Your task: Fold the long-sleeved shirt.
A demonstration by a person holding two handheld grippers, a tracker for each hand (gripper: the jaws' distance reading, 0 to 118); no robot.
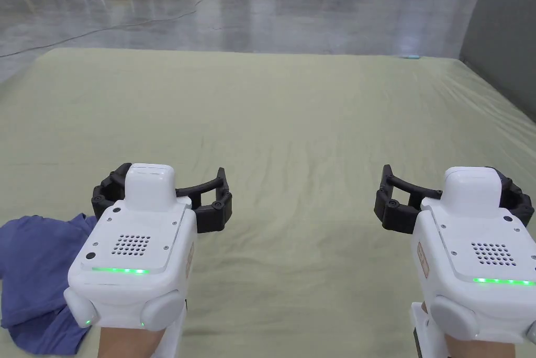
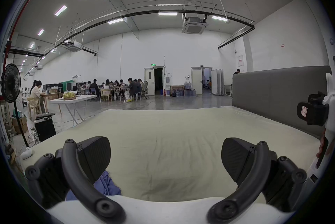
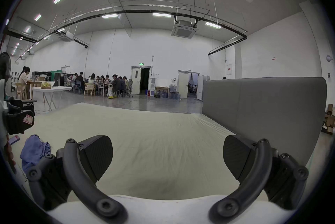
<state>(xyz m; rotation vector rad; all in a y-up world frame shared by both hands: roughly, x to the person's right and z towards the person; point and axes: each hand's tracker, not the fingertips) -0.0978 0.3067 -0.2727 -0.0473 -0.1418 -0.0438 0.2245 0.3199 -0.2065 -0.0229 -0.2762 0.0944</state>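
- Blue cloth, the long-sleeved shirt (image 1: 36,275), lies crumpled in a heap at approx. 8 o'clock in the head view, at the near left edge of the bed (image 1: 293,129), partly under the left gripper (image 1: 162,197).
- Left gripper: hovers above the sheet beside the heap, jaws spread wide, nothing between them. In the left gripper view the shirt (image 2: 107,184) peeks out just below the left-hand pad.
- Right gripper (image 1: 450,199): at approx. 4 o'clock, well apart from the shirt, jaws also wide w/ nothing held; bare sheet lies between its pads in the right gripper view.
- Judged step: folding not begun; shirt likely needs to be picked up and spread flat first.
- Risk 1: heap sits at the bed's edge, so a clumsy pinch or sideways drag could pull it off onto the floor.
- Risk 2: collar, hem and sleeves can't be told apart in the bunch, so a grab may catch several layers or a sleeve and lift a tangle.
- Risk 3: a low pinch could nip the bedsheet w/ the shirt and ruck it.
- Surface: wide pale green sheet, soft, lightly wrinkled, otherwise bare; grey padded headboard (image 1: 502,34) along the 2–3 o'clock side.
- Room: large hall, glossy grey concrete floor (image 1: 272,13), white walls, ceiling strip lights. People sit at tables (image 2: 116,86) far off at approx. 11 o'clock; a standing fan (image 2: 10,83) at 9 o'clock in the left gripper view.
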